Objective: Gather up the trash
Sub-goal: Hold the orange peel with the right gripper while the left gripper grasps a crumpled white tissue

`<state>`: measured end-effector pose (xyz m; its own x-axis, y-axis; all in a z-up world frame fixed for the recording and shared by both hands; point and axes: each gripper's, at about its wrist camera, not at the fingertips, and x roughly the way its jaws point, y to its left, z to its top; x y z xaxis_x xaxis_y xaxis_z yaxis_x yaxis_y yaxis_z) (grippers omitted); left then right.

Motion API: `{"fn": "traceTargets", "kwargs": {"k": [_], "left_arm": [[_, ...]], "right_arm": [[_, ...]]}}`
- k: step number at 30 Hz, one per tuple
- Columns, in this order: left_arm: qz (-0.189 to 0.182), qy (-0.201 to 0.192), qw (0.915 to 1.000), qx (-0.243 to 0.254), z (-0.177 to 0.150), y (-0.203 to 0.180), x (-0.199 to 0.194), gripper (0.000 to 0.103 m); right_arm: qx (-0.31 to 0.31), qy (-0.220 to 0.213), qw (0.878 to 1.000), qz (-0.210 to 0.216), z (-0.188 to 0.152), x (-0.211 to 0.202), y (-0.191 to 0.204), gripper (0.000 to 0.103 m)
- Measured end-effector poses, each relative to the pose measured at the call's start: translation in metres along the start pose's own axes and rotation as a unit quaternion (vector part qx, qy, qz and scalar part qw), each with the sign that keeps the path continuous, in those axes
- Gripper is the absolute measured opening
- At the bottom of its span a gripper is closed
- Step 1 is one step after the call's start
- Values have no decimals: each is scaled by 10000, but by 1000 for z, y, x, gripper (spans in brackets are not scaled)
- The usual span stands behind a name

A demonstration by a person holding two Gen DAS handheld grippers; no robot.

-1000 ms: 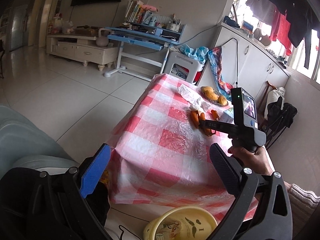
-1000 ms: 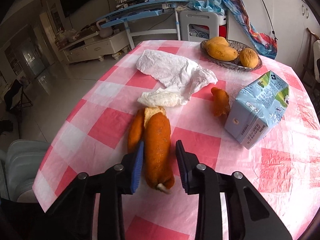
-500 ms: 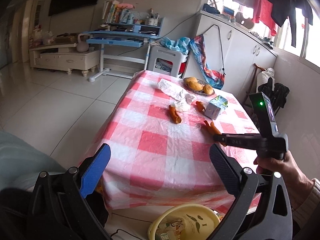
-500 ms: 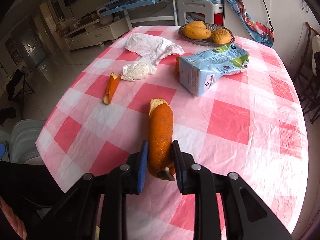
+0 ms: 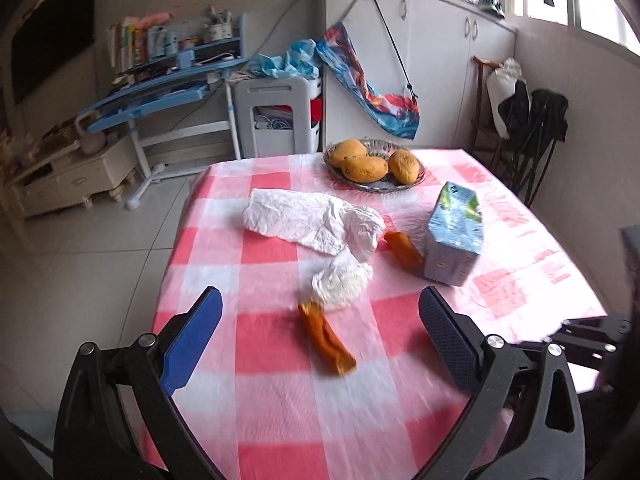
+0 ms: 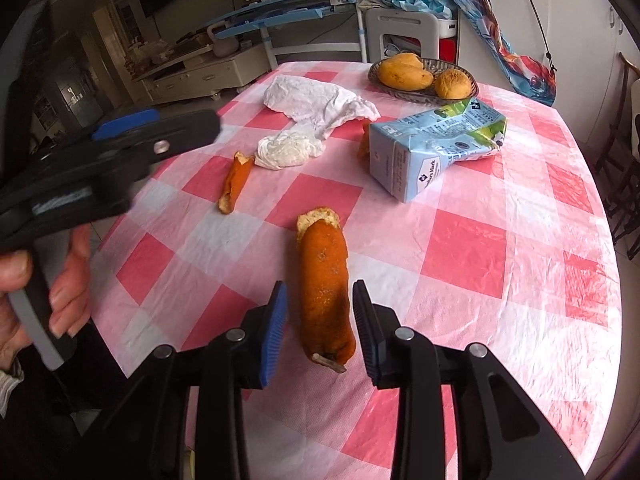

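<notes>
A large orange peel (image 6: 324, 280) lies on the pink checked tablecloth (image 6: 464, 256) between the jaws of my right gripper (image 6: 320, 316). Those jaws are opening and a gap shows on each side of the peel. My left gripper (image 5: 320, 304) hangs wide open over the table's left part, with nothing held. Just beyond its fingers are a small peel (image 5: 326, 338) and a balled tissue (image 5: 340, 280). A flat crumpled tissue (image 5: 308, 220), another peel (image 5: 404, 248) and a blue milk carton (image 5: 454, 236) lie farther in.
A bowl of mangoes (image 5: 376, 164) stands at the table's far edge. In the right wrist view a hand (image 6: 68, 280) holds the left gripper at the table's left side. Beyond are a blue desk (image 5: 160, 96), a white stool (image 5: 280, 116) and cabinets.
The right gripper dragged the large peel toward the near edge, then spread its jaws off it. The left gripper swung in over the table toward the tissue and small peel.
</notes>
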<state>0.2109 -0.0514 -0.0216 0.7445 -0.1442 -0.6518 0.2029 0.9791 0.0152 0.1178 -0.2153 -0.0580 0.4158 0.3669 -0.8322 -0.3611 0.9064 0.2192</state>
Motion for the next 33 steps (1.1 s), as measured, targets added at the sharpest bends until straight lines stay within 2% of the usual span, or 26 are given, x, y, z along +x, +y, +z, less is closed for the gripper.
{"fn": "traceTargets", "kwargs": {"k": [2, 5, 9, 11, 14, 15, 17, 21, 23, 28, 33], "left_arm": [[-25, 111, 9998, 161, 5, -3, 21, 95], [-2, 279, 9989, 383, 11, -9, 48, 90], [-37, 510, 9977, 450, 15, -10, 72, 69], [-105, 616, 9972, 409, 16, -10, 80, 63], [-196, 744, 9959, 480, 16, -13, 86, 43], [-262, 779, 9953, 509, 15, -14, 87, 28], [-298, 754, 9951, 571, 14, -17, 86, 20], [-339, 510, 9977, 281, 17, -13, 75, 16], [-505, 277, 9983, 0, 22, -6, 58, 16], [-826, -246, 9952, -469, 23, 7, 1, 16], [-795, -517, 9930, -698, 4, 14, -48, 16]], "right_arm": [[-9, 36, 10000, 33, 0, 3, -1, 34], [5, 85, 9999, 95, 1, 6, -1, 34], [16, 105, 9998, 145, 0, 6, -2, 34], [5, 110, 9998, 158, -1, 5, -4, 34], [18, 118, 9998, 187, -1, 5, -6, 34], [27, 121, 9997, 193, -1, 5, -6, 34], [37, 120, 9997, 204, -2, 4, -6, 34], [67, 78, 9997, 228, -3, 4, -7, 26], [169, 39, 9994, 295, -3, 4, -10, 23], [454, -247, 9975, 487, 0, -8, -14, 23], [539, -680, 9941, 649, 2, -33, -8, 23]]}}
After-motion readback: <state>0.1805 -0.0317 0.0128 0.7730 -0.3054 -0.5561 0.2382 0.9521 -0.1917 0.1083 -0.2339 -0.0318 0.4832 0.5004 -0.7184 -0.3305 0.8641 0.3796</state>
